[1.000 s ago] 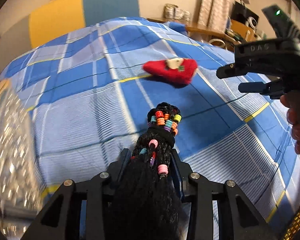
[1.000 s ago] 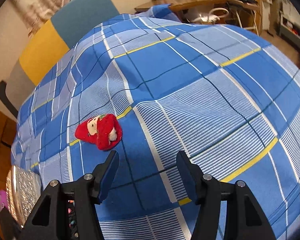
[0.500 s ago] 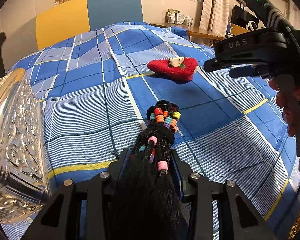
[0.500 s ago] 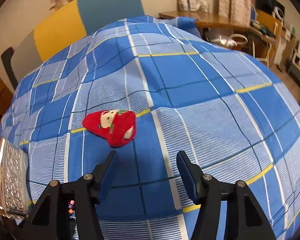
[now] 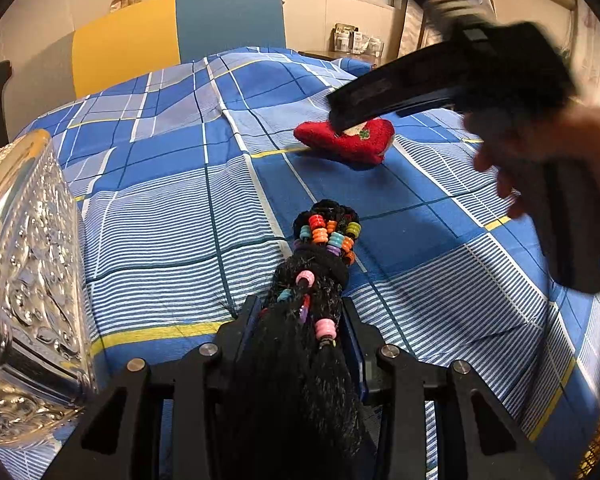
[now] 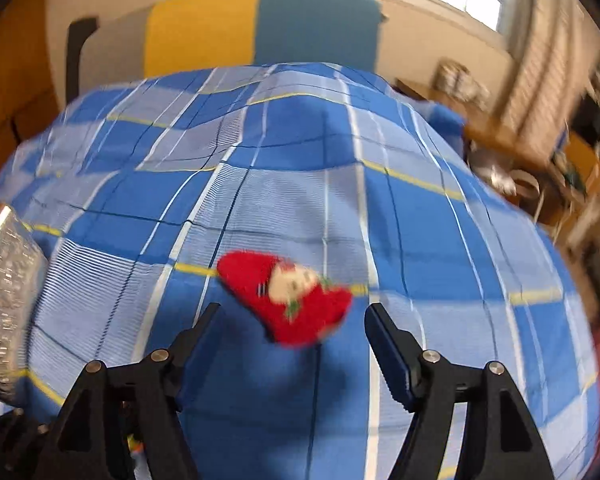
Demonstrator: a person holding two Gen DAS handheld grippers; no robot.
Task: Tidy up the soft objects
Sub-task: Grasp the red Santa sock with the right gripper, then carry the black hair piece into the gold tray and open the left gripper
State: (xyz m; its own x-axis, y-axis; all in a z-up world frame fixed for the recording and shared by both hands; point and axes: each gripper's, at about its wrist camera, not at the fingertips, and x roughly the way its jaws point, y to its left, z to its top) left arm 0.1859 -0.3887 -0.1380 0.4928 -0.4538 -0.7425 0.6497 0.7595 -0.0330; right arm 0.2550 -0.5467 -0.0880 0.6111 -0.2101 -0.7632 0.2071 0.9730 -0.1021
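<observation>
My left gripper (image 5: 300,316) is shut on a black braided hairpiece (image 5: 312,280) strung with coloured beads, whose beaded end sticks out ahead over the blue plaid cloth (image 5: 160,220). A red plush toy (image 5: 346,142) with a white face lies further back on the cloth. In the left wrist view my right gripper (image 5: 340,116), held by a hand (image 5: 540,160), hovers blurred over that toy. In the right wrist view the red plush toy (image 6: 288,300) lies just beyond and between the tips of my right gripper (image 6: 292,312), whose jaws are opening and touch nothing.
A shiny silver embossed box (image 5: 24,280) stands at the left on the cloth, and the silver box (image 6: 4,280) also shows at the left edge of the right wrist view. A yellow and blue headboard (image 5: 176,36) rises behind. A desk with clutter (image 6: 520,152) stands right.
My right gripper swung left over the cloth, rolled, and came above the red toy with its jaws spreading wider. The left gripper kept its hold on the hairpiece and stayed put.
</observation>
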